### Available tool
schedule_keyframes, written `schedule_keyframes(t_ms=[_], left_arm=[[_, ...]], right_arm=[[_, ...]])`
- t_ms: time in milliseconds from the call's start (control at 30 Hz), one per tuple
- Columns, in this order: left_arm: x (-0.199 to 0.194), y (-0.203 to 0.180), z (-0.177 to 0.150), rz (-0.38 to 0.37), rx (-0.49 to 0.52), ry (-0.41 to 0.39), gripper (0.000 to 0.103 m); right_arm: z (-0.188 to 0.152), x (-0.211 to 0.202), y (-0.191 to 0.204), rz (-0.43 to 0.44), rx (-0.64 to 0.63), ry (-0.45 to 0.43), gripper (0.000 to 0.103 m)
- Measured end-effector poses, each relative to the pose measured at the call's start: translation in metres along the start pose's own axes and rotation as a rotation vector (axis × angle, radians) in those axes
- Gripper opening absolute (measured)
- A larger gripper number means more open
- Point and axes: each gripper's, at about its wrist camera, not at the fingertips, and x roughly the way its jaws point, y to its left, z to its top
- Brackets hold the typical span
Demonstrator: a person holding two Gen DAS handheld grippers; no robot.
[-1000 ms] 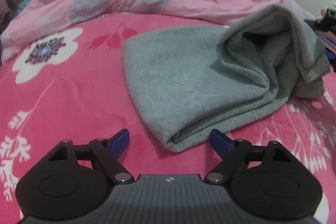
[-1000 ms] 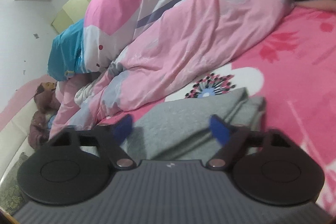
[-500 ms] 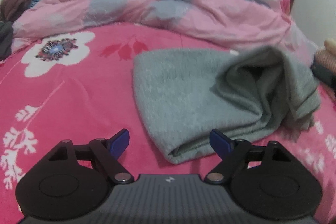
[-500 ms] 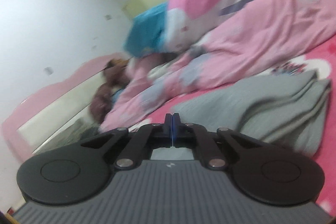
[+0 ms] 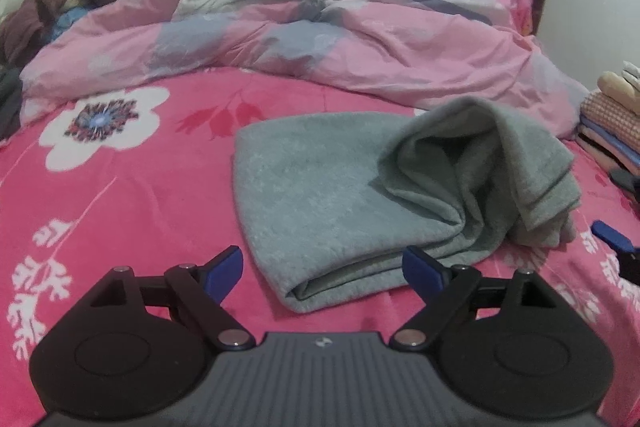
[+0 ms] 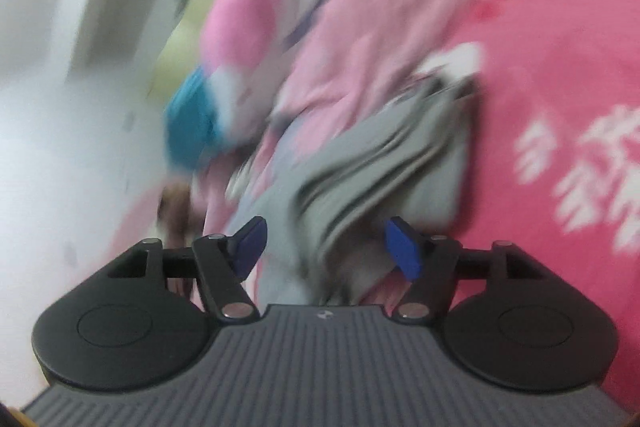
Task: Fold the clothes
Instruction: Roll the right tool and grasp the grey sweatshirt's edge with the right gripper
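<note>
Left wrist, grey garment [image 5: 340, 187] half-folded, pink bedsheet [image 5: 120, 207]

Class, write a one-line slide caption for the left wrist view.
Open left gripper hovers before a half-folded grey garment on a pink floral bedspread.

Right wrist view is motion-blurred throughout; the grey garment [image 6: 380, 163] shows no readable fold edges. Stack of folded clothes [image 5: 612, 123] at the bed's right edge is cut off by the frame.

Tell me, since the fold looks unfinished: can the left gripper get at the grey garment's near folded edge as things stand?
Probably yes. The left gripper is open and empty, and the grey garment has its near edge lying just ahead between the fingers, with only bare bedspread around it.
</note>
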Motion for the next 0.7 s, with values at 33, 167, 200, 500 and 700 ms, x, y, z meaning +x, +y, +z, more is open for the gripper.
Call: schedule_keyframes(t_ms=[33, 167, 200, 500, 700], left_arm=[[-0.001, -0.003, 0.001, -0.001, 0.019, -0.01, 0.09], [-0.005, -0.017, 0.005, -0.021, 0.11, -0.056, 0.093], [-0.006, -0.022, 0.006, -0.031, 0.134, -0.066, 0.094], [0.003, -0.096, 0.022, -0.186, 0.402, -0.179, 0.1], [0.034, -0.17, 0.026, -0.208, 0.644, -0.204, 0.101]], right_arm=[[0.009, 0.006, -0.01, -0.008, 0.058, -0.009, 0.075], [0.033, 0.046, -0.038, -0.026, 0.172, 0.009, 0.078], [0.036, 0.054, -0.04, -0.024, 0.176, 0.017, 0.077], [0.041, 0.065, -0.051, 0.053, 0.209, 0.026, 0.059], [0.03, 0.029, -0.073, 0.143, 0.254, -0.017, 0.057]])
